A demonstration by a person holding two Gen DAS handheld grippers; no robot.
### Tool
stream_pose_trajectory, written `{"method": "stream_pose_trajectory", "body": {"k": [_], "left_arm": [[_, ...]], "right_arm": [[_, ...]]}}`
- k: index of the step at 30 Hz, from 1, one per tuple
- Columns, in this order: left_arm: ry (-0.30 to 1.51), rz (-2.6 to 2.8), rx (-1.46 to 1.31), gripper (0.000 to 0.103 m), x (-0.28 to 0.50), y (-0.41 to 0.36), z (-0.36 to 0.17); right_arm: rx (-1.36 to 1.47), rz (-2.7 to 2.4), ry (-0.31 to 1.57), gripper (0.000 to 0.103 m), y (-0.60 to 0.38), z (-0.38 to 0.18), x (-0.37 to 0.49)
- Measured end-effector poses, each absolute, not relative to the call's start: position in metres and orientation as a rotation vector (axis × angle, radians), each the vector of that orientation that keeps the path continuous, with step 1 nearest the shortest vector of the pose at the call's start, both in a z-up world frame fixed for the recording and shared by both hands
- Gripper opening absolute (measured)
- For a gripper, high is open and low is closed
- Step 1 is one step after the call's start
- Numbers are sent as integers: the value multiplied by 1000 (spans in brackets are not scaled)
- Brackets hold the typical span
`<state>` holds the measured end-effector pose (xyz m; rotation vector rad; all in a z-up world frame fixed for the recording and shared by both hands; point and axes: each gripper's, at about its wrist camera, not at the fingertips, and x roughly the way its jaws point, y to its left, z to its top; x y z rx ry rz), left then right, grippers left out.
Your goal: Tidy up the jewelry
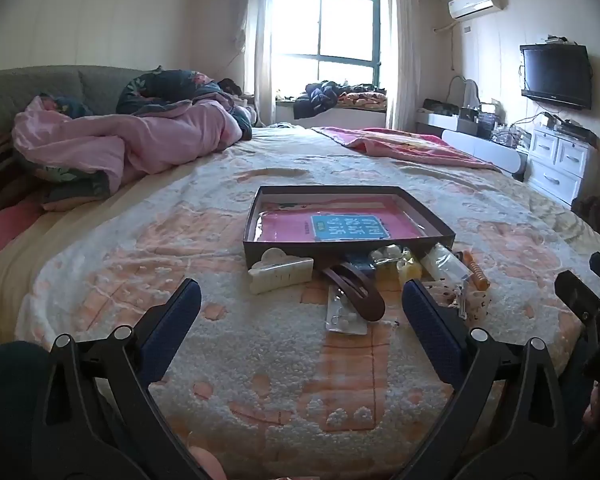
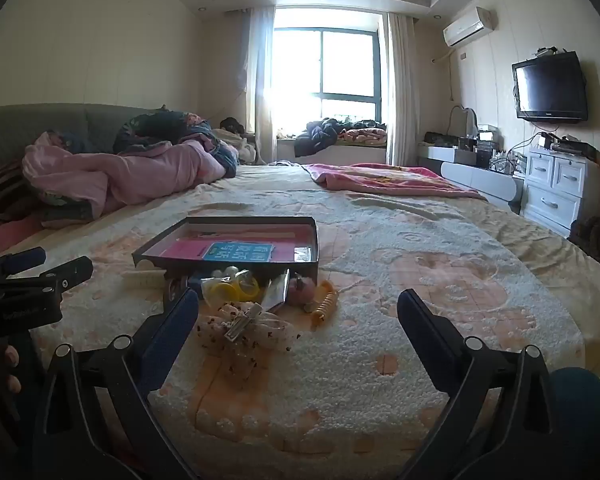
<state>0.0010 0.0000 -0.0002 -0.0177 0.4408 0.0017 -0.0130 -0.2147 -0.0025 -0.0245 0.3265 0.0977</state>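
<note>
A shallow dark box (image 1: 256, 245) (image 2: 316, 248) with a pink and blue card inside lies on the bed. In front of it sits a heap of accessories: a cream claw clip (image 1: 280, 272), a brown hair clip (image 1: 360, 292), a clear packet of earrings (image 1: 346, 318), yellow rings (image 2: 228, 290), an orange spiral tie (image 2: 325, 304) (image 1: 476, 272) and a sheer dotted bow with a metal clip (image 2: 246, 330) (image 1: 470, 300). My left gripper (image 1: 300, 300) is open just short of the heap, holding nothing. My right gripper (image 2: 298, 308) is open too, the bow near its left finger.
A fluffy cream and peach blanket (image 1: 284, 380) covers the bed. Pink and dark quilts (image 1: 112, 144) are heaped at the left, a pink blanket (image 2: 384, 178) at the far right. A white dresser (image 2: 556, 190) and wall television (image 2: 550, 86) stand to the right.
</note>
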Motion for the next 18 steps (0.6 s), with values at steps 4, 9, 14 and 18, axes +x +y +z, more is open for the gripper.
{"method": "stream_pose_trajectory", "body": {"k": [4, 9, 14, 18], "left_arm": [[428, -4, -16, 92, 0, -2, 1], [438, 9, -28, 92, 2, 4, 0], [433, 6, -27, 92, 1, 6, 0], [433, 14, -35, 92, -1, 7, -2]], "right_arm": [[-30, 100, 324, 97, -214, -2, -14], [-35, 97, 322, 97, -211, -3, -12], [-35, 101, 323, 97, -208, -2, -13], [-33, 102, 322, 97, -210, 0, -14]]}}
